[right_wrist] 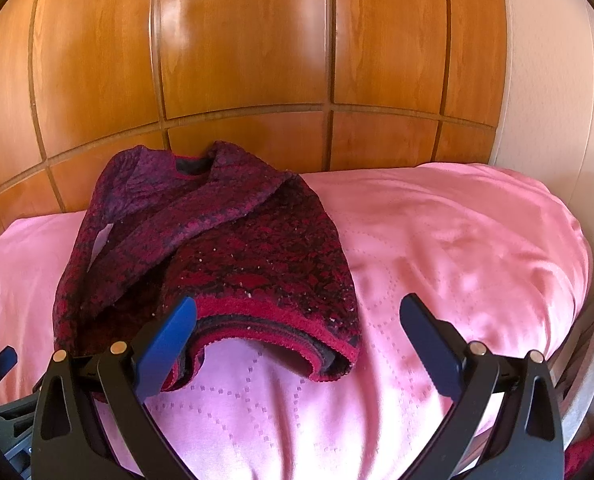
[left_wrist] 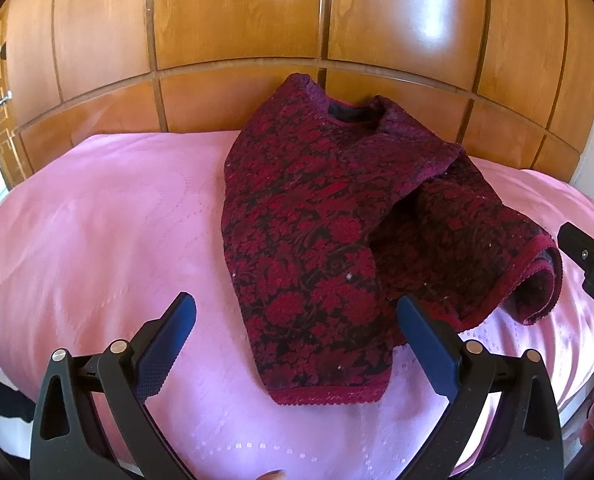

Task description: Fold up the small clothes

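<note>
A small dark red and black floral sweater point(left_wrist: 317, 240) lies partly folded on the pink bedspread point(left_wrist: 97, 240), collar toward the wooden wall, one side doubled over into a loop at the right. My left gripper point(left_wrist: 297, 316) is open and empty, just above the sweater's near hem. My right gripper point(right_wrist: 297, 316) is open and empty, hovering over the sweater's point(right_wrist: 225, 264) red ribbed hem, with its left finger point(right_wrist: 169, 344) in front of the cloth. The right gripper's tip also shows at the right edge of the left wrist view point(left_wrist: 589, 260).
A glossy wooden panelled wardrobe point(left_wrist: 237, 20) stands right behind the bed. A pale wall point(right_wrist: 553, 100) is at the right. Bare pink bedspread point(right_wrist: 457, 240) lies right of the sweater and left of it. The bed's right edge drops off near a grey object point(right_wrist: 589, 352).
</note>
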A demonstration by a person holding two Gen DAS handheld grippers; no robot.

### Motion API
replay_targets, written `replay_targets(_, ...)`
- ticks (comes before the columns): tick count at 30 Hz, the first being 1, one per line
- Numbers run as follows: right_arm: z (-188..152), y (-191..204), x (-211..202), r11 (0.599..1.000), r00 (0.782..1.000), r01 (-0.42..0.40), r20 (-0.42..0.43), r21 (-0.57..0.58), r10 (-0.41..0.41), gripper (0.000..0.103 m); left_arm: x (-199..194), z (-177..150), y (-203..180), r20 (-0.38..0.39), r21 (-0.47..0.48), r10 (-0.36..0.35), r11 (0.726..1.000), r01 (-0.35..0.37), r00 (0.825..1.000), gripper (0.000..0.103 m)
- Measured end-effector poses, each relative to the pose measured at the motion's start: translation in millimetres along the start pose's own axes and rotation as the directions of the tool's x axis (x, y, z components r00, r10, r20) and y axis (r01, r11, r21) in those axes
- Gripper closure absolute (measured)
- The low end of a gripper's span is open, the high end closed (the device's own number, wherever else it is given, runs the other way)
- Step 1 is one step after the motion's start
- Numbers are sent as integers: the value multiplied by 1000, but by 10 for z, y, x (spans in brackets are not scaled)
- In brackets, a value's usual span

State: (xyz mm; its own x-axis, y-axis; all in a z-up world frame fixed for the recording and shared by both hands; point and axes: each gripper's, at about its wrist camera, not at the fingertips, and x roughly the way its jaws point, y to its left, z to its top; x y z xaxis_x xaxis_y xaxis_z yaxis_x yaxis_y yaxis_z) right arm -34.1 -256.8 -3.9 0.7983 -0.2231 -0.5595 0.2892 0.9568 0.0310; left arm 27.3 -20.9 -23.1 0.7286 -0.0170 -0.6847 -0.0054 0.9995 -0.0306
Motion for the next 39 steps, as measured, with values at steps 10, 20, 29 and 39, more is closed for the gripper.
replay_targets(10,74,-103,23,1000,1000,6,6,16,-6,2,89,116,-134,-4,26,-3,1000,3,1000,4)
replay_targets(20,311,-197,59,996,998,-66,18,66,65,2,313,213,-62,-67,-30,-62,998,60,996,17)
replay_targets(29,594,-102,307,943,952,-289,-55,164,301,3,374,230,119,-72,-53,-127,991,123,989,85)
replay_targets(39,551,1152,1002,829,717,-545,-446,120,536,38,115,711,1538,73,-299,-139,942,154,988,90)
